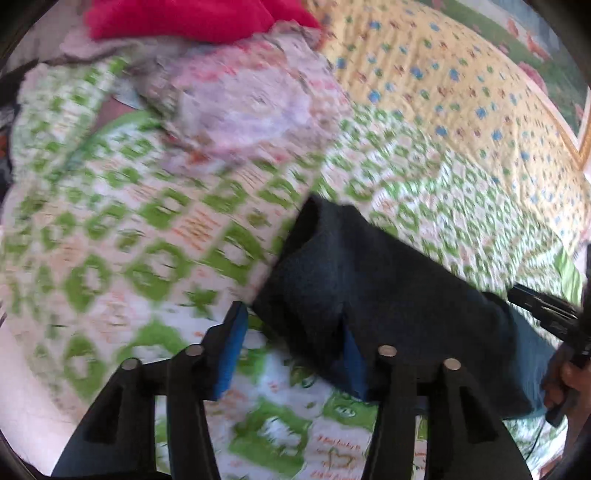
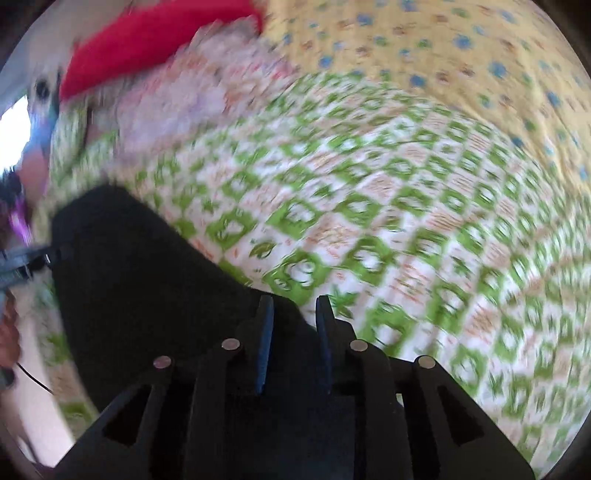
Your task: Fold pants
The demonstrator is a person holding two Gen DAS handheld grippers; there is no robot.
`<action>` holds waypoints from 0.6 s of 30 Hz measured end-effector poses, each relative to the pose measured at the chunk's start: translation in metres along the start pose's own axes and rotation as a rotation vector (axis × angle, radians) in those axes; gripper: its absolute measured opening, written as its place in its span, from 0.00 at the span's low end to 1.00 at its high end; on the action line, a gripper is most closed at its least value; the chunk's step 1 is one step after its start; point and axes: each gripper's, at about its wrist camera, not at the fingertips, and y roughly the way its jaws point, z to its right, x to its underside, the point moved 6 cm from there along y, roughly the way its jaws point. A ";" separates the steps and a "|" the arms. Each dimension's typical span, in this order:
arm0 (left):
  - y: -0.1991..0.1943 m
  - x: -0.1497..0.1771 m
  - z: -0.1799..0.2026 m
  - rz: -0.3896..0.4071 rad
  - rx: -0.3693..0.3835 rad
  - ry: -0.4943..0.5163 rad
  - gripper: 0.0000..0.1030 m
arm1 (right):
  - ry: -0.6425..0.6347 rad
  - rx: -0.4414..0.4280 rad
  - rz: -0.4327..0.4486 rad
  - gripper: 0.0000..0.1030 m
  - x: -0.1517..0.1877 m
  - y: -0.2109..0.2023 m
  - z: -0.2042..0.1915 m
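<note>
The dark pants (image 1: 369, 280) lie as a folded bundle on the green-and-white patterned bed cover (image 1: 129, 236). In the left wrist view my left gripper (image 1: 295, 332) is open; the cloth drapes over its right finger (image 1: 354, 362), and its left finger (image 1: 232, 354) is bare. The other gripper (image 1: 546, 310) shows at the right edge, against the pants. In the right wrist view the pants (image 2: 140, 280) fill the lower left. My right gripper (image 2: 293, 332) has a narrow gap between its fingers with dark cloth in and under it. Both views are motion-blurred.
A crumpled pale floral cloth (image 1: 240, 103) and a red cloth (image 1: 184, 18) lie at the far side of the bed. A yellow sheet with blue flowers (image 1: 461, 92) covers the far right. The same red cloth (image 2: 155, 33) shows in the right wrist view.
</note>
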 end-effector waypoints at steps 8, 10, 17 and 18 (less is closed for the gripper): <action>-0.046 -0.016 0.026 0.070 0.034 0.026 0.57 | 0.237 -0.082 0.103 0.45 0.040 -0.083 0.039; -0.047 -0.017 0.045 0.070 0.059 0.059 0.57 | 0.277 -0.073 0.108 0.45 0.057 -0.096 0.048; -0.037 -0.002 0.124 -0.003 0.195 0.178 0.57 | 0.396 -0.001 0.114 0.45 0.116 -0.140 0.079; -0.036 0.000 0.134 -0.008 0.204 0.196 0.58 | 0.414 0.017 0.117 0.45 0.125 -0.148 0.084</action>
